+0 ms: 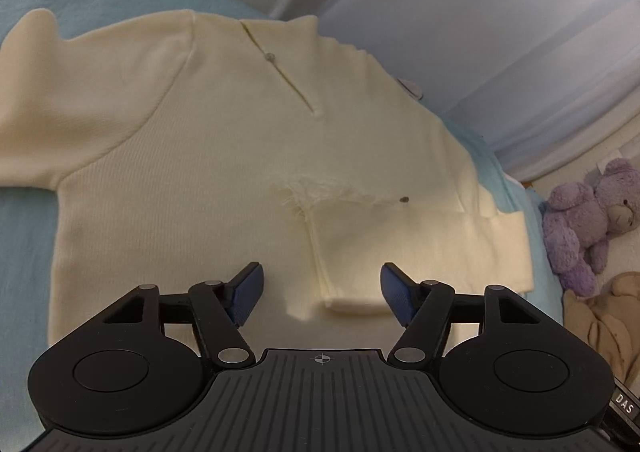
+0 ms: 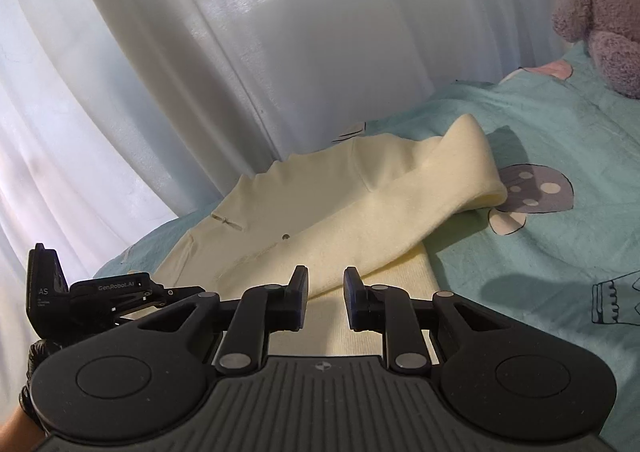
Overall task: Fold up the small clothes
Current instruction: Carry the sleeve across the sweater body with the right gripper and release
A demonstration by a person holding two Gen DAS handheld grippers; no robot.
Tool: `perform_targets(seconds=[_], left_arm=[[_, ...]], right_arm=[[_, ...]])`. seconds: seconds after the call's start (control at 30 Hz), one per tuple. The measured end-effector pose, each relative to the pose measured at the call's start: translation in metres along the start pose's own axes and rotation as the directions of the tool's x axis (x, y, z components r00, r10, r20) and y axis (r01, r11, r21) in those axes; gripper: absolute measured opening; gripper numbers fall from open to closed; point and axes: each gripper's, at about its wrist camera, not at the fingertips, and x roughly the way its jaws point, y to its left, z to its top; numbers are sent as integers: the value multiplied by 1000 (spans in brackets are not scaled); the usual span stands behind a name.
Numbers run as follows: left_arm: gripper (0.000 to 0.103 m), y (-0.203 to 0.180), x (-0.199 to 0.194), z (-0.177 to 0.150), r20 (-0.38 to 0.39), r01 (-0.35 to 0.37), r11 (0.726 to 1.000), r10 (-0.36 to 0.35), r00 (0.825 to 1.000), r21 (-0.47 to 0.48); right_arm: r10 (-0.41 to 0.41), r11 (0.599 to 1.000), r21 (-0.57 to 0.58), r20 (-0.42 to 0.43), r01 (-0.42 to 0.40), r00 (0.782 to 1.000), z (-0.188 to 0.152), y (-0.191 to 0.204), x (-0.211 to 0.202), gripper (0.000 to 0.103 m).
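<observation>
A small cream knit sweater (image 1: 192,156) lies flat on a teal bedsheet (image 1: 24,252). Its right sleeve (image 1: 420,252) is folded across the body; the left sleeve (image 1: 60,84) lies spread out. My left gripper (image 1: 322,292) is open just above the lower body, the folded sleeve's cuff between its blue pads. In the right wrist view the sweater (image 2: 328,212) shows with the folded sleeve (image 2: 448,180) on top. My right gripper (image 2: 326,300) is open with a narrow gap, empty, over the sweater's hem. The left gripper's body (image 2: 100,300) shows at left.
White curtains (image 2: 200,52) hang behind the bed. A purple teddy bear (image 1: 592,212) and a tan soft toy (image 1: 600,324) lie at the right; the bear also shows in the right wrist view (image 2: 600,4). The teal sheet (image 2: 540,232) has mushroom prints.
</observation>
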Motion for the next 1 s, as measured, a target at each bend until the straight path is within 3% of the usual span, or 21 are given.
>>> perform_targets(seconds=[0.07, 0.13, 0.27, 0.3, 0.33, 0.43, 0.5, 0.6, 0.7, 0.8, 1.0], left_arm=[[63, -4, 5, 4, 9, -7, 1000, 6, 1000, 16], [47, -9, 10, 8, -15, 12, 1000, -11, 1000, 19], [32, -16, 29, 12, -47, 44, 999, -43, 998, 19], [14, -17, 34, 14, -55, 35, 999, -34, 998, 24], [10, -17, 38, 15, -69, 31, 999, -30, 997, 17], [8, -24, 33, 23, -55, 30, 999, -29, 998, 35], [6, -31, 12, 31, 26, 33, 998, -35, 999, 58], [5, -24, -39, 56, 182, 78, 996, -84, 980, 41], [5, -6, -62, 71, 244, -15, 999, 3, 970, 46], [5, 15, -63, 73, 248, -127, 992, 116, 962, 29], [5, 45, -67, 66, 233, -133, 991, 130, 964, -2]], right_arm=[[-14, 1000, 25, -4, 14, 1000, 5, -5, 2, 20], [-14, 999, 49, -12, 15, 1000, 6, -9, 4, 20], [16, 998, 67, -4, -16, 1000, 6, -12, 12, 20], [22, 997, 71, -3, -22, 1000, 6, -12, 14, 20], [27, 997, 77, -1, -27, 1000, 5, -13, 16, 20], [30, 996, 80, -9, -29, 1000, 6, -14, 22, 20], [15, 997, 69, -18, -14, 1000, 8, -14, 28, 20], [-14, 999, 51, -35, 15, 999, 15, -15, 38, 20], [-10, 997, 81, -42, 13, 999, 25, -17, 54, 20], [23, 992, 125, -59, -16, 998, 33, -18, 78, 20], [15, 967, 255, -78, 5, 997, 38, -32, 113, 20]])
